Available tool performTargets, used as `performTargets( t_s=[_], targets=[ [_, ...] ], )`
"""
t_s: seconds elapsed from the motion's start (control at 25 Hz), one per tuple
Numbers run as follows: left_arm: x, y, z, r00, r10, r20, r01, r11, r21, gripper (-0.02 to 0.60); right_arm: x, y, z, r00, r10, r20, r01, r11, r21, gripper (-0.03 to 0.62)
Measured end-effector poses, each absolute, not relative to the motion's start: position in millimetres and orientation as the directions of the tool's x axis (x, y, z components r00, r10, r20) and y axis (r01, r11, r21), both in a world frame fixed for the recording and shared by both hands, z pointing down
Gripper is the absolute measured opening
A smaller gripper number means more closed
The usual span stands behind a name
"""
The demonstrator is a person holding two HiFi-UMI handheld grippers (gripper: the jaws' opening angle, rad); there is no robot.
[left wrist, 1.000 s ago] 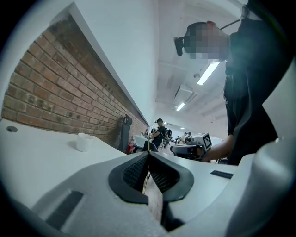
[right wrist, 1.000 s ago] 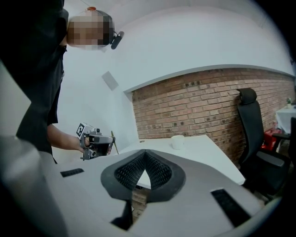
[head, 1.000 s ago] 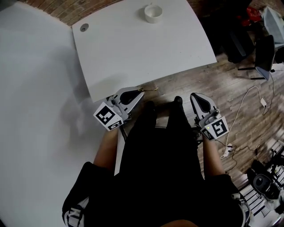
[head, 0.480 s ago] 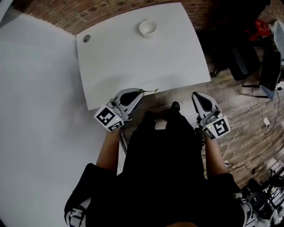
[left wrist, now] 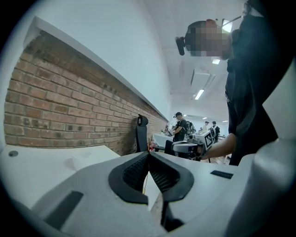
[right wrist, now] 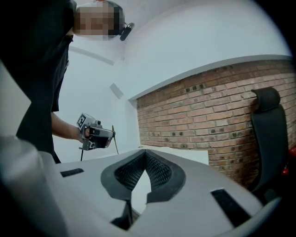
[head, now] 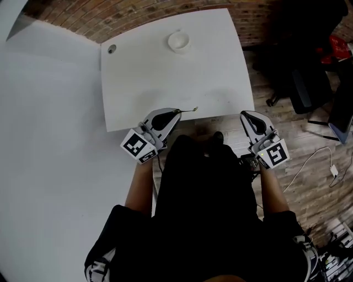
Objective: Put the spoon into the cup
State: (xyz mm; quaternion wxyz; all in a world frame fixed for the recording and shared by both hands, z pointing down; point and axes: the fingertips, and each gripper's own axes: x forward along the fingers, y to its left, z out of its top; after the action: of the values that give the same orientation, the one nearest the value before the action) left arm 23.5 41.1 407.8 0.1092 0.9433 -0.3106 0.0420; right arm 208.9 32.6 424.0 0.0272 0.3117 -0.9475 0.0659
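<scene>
A small white cup [head: 178, 41] stands near the far edge of the white table [head: 165, 82]; in the left gripper view the cup [left wrist: 84, 161] is a pale shape on the table. My left gripper [head: 175, 112] hovers at the table's near edge, shut on a thin golden spoon [head: 188, 110] that sticks out to the right. The spoon's handle [left wrist: 146, 178] shows as a thin line between the shut jaws. The right gripper view shows the left gripper [right wrist: 111, 133] from the side, with the spoon [right wrist: 114, 140] pointing downward. My right gripper [head: 244, 114] is shut and empty, just off the table's near right corner.
A round cable hole [head: 112, 48] sits in the table's far left corner. A brick wall [head: 138, 14] runs behind the table. Black office chairs [head: 309, 88] stand on the wooden floor to the right. A white wall [head: 49, 137] fills the left.
The person has stepped closer to the table, so both grippers now sit at its near edge. The left gripper still holds the spoon; the right stays shut.
</scene>
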Motion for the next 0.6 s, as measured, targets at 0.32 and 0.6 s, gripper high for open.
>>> performTargets(
  t_s=[0.32, 0.6],
  targets=[
    [6, 29, 409, 0.751, -0.637, 0.173, -0.660, -0.721, 0.211, 0.017, 190, 2, 433, -0.849, -0.520, 0.091, -0.528, 0.842, -0.112, 0.006],
    [-6, -29, 392, 0.754, -0.645, 0.127, -0.657, -0.738, 0.151, 0.017, 187, -41, 420, -0.833, -0.539, 0.120, -0.551, 0.829, -0.099, 0.006]
  ],
)
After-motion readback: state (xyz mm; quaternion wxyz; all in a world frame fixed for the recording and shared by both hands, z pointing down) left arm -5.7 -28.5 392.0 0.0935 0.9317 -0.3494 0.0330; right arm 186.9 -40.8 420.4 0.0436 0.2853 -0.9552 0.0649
